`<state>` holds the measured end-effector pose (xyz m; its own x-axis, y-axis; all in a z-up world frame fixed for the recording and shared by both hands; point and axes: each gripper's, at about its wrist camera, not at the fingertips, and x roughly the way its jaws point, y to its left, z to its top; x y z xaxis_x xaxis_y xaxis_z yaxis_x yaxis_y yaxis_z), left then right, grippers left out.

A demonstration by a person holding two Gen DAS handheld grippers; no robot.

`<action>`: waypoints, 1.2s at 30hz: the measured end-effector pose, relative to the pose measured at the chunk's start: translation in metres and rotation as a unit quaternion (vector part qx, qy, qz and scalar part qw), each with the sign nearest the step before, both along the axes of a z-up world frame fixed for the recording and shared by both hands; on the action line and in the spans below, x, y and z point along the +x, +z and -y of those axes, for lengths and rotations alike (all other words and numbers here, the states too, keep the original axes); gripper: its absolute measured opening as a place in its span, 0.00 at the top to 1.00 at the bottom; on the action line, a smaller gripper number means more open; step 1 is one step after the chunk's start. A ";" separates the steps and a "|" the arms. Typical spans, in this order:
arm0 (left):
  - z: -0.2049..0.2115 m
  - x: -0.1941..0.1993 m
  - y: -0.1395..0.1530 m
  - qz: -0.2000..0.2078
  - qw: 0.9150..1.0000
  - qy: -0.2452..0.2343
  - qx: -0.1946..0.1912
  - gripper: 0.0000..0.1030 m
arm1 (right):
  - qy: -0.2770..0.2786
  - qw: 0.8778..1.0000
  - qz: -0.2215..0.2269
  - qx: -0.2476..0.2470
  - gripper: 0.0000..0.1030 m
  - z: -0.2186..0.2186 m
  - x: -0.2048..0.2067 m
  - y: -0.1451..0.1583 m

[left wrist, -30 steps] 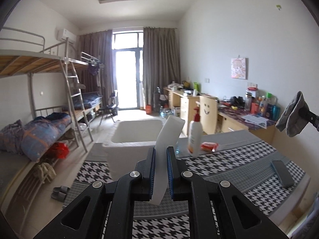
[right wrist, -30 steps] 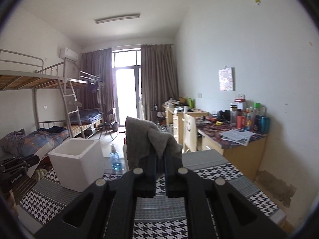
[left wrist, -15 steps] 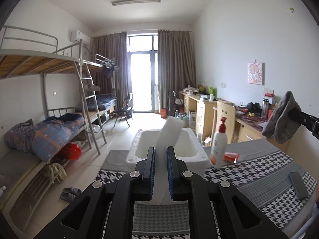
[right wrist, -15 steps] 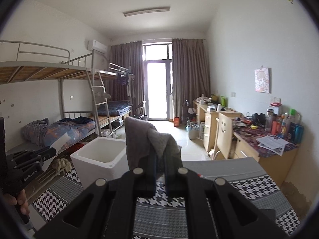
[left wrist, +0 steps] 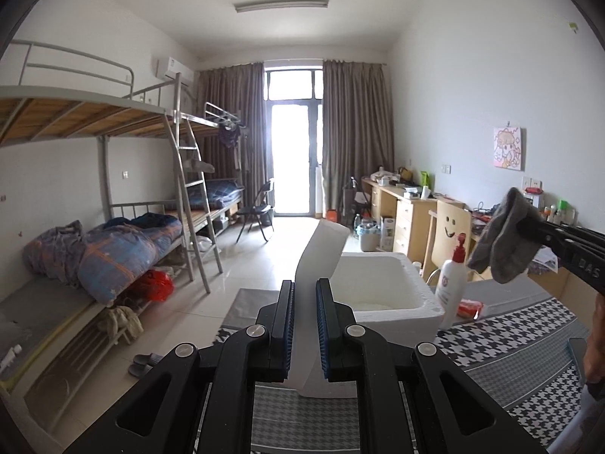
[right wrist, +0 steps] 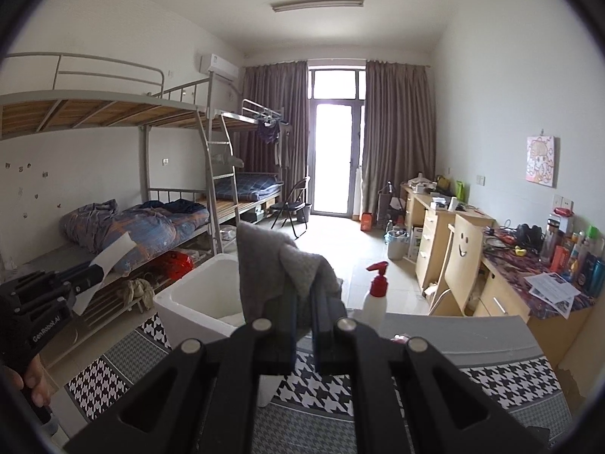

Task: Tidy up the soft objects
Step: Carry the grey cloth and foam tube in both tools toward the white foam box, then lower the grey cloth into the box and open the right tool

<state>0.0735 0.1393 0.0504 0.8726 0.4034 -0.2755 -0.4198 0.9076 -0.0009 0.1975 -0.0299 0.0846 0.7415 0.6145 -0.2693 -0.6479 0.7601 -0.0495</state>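
My left gripper (left wrist: pixel 304 325) is shut on a white soft sheet (left wrist: pixel 321 261) that stands up between the fingers, in front of the white foam box (left wrist: pixel 382 291). In the right wrist view the left gripper (right wrist: pixel 90 276) holds the white sheet (right wrist: pixel 113 253) at far left. My right gripper (right wrist: pixel 303 325) is shut on a grey cloth (right wrist: pixel 276 268), held above the table beside the foam box (right wrist: pixel 196 302). In the left wrist view the grey cloth (left wrist: pixel 499 242) hangs at right, above and right of the box.
A white pump bottle with a red top (left wrist: pixel 452 283) stands right of the box, with a small red packet (left wrist: pixel 469 307) beside it. The table has a houndstooth cover (left wrist: pixel 510 344). A bunk bed (left wrist: pixel 113 234) is left; desks and a chair (left wrist: pixel 450 227) are right.
Both views have swung left and lifted. The box has shifted right in the left wrist view. The grey cloth has come nearer the box. Both grips are unchanged.
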 end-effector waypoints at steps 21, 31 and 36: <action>-0.032 -0.011 -0.015 -0.012 0.999 0.038 -0.028 0.88 | 0.060 0.997 -0.022 -0.038 0.92 -0.088 0.028 -0.004; -0.037 -0.018 -0.019 -0.025 0.998 0.054 -0.034 0.88 | 0.063 0.993 -0.073 -0.062 0.92 -0.116 0.051 -0.022; -0.037 -0.020 -0.021 -0.027 0.997 0.057 -0.036 0.88 | 0.062 0.991 -0.097 -0.074 0.92 -0.123 0.060 -0.030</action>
